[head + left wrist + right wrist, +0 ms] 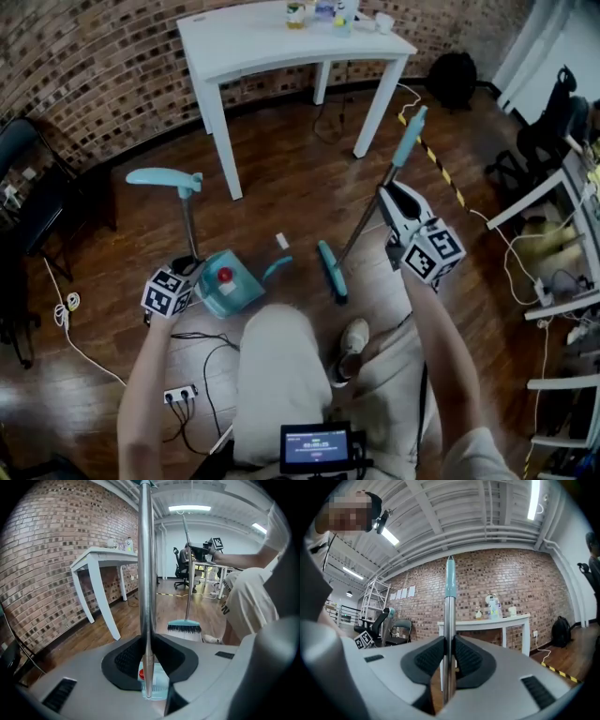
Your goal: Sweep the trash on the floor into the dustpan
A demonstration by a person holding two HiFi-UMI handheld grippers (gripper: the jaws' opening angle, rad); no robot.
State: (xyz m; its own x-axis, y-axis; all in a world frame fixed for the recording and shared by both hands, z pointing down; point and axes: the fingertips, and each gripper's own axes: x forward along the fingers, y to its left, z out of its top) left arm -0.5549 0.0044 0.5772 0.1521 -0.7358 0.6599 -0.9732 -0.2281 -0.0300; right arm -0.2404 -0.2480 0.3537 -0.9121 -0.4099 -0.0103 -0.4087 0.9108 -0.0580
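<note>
Well, my left tongs are pressed tight on the thin metal pole of the dustpan; the pole runs up between the dark pads and out of the top of the left gripper view. The pan itself sits on the wooden floor just ahead of my left hand, its teal handle standing over it. Inside the pan lies a red-topped thing; it may be a piece of trash, though the view is too coarse for me to tell.

My right tongs are likewise clamped on the pole of the broom; that pole slants from the teal grip, up and away to my right, down to the dark-bristled head resting on the floor in front of my knee. The broom head lies to the right of the dustpan, apart from it; a scrap of white trash lies on the boards between the two and a little beyond them, touching neither.

Farther off stands a white tabletop against the brick wall, carrying a few bottles at its far edge.
</note>
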